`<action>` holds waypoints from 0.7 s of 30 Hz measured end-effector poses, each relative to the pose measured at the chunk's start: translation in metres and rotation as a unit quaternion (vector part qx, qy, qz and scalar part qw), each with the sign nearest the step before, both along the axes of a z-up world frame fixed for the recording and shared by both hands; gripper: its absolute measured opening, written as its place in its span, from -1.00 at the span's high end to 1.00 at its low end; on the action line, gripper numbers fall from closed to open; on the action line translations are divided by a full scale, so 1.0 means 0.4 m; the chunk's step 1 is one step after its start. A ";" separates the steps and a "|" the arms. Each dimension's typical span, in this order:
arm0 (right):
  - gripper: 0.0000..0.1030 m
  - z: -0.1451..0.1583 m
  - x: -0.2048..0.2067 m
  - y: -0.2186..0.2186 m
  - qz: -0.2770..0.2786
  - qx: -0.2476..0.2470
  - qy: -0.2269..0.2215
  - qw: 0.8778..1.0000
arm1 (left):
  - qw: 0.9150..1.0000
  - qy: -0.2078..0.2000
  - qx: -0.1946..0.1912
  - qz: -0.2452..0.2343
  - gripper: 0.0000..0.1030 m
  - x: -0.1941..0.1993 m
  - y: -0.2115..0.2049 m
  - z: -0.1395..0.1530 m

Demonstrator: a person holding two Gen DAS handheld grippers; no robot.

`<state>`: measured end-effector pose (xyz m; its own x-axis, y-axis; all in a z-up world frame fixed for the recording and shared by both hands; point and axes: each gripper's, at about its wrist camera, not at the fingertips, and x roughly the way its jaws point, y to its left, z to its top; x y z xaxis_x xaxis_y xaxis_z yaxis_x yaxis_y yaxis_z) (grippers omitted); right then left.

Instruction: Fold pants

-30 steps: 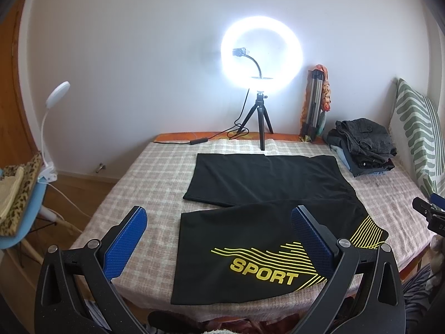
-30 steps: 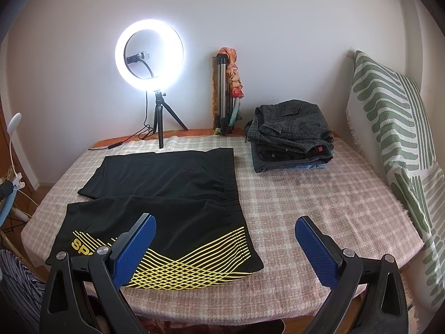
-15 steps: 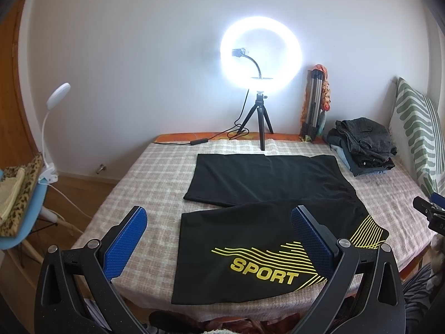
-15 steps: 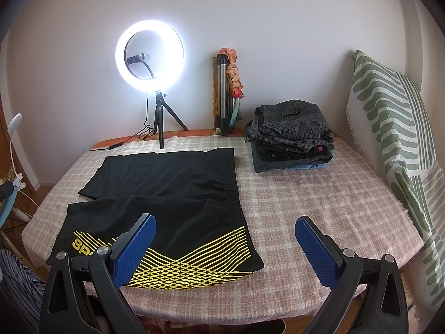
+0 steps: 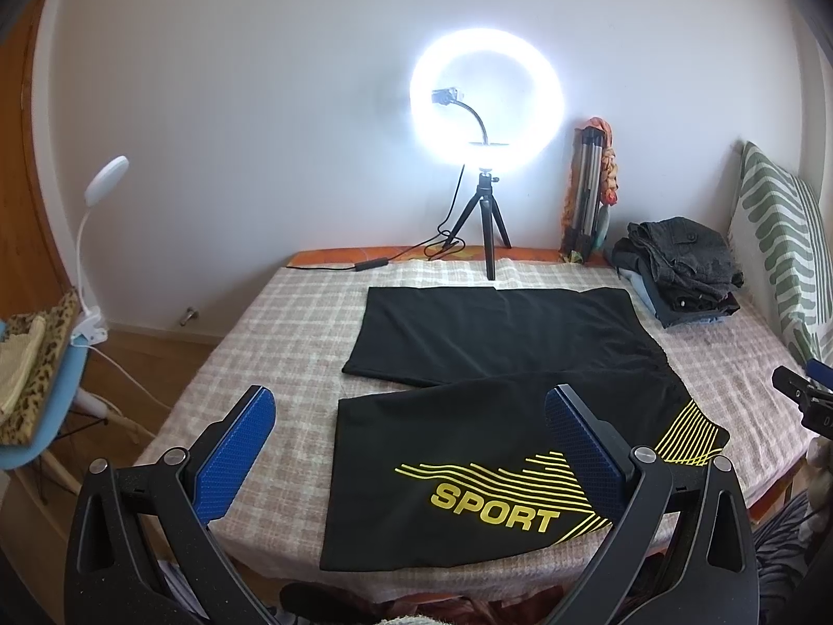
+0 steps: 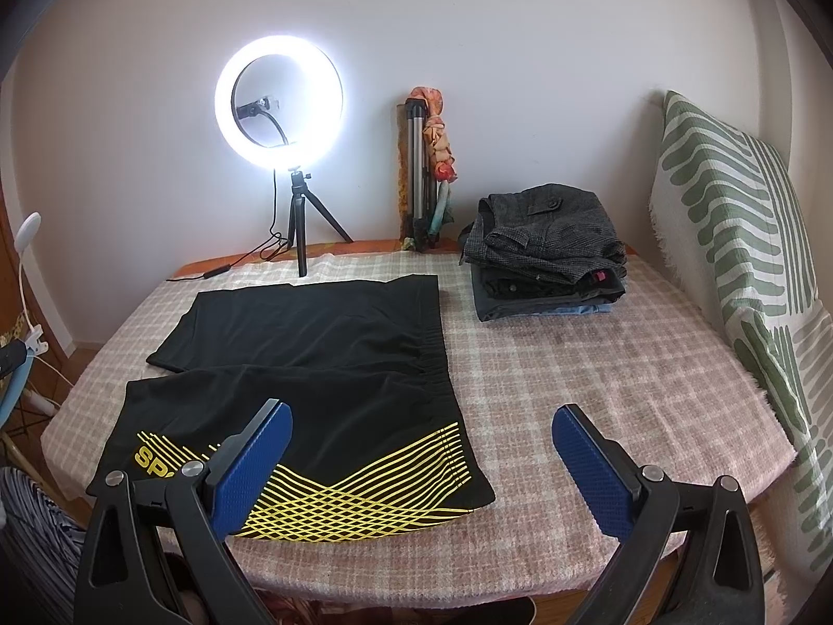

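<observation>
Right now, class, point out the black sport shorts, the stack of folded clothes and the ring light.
black sport shorts (image 5: 468, 448): left wrist view, near leg above the SPORT print.
stack of folded clothes (image 6: 546, 239): right wrist view, grey top garment.
ring light (image 6: 333, 99): right wrist view, glowing rim.

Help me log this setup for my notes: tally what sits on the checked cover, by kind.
Black SPORT shorts, spread flat: 1
Stack of folded clothes: 1
Ring light on a tripod: 1
Folded silver tripod against the wall: 1
Green patterned pillow: 1
Total: 5

Both tongs, left and right, hover open and hold nothing.
</observation>
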<state>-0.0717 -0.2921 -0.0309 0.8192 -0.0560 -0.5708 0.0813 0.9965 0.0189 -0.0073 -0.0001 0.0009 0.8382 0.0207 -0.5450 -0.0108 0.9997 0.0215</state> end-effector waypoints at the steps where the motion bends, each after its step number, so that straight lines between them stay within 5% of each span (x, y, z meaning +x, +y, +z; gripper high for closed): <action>1: -0.97 0.000 0.000 0.001 -0.001 0.000 0.000 1.000 | 1.000 0.000 0.000 0.000 -0.99 0.000 0.000 0.000; 12: -0.97 -0.005 0.005 0.001 0.002 -0.001 0.003 1.000 | 1.000 0.006 -0.001 -0.007 -0.99 0.021 0.002 -0.007; 21: -0.97 0.020 0.043 -0.003 0.039 -0.050 -0.002 0.998 | 0.999 0.031 0.038 -0.018 -0.99 0.071 0.039 -0.035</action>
<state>-0.0544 -0.2932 -0.0228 0.8252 -0.0486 -0.5628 0.0041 0.9968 -0.0800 0.0212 0.0154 -0.0129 0.8039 0.0351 -0.5937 0.0279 0.9949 0.0966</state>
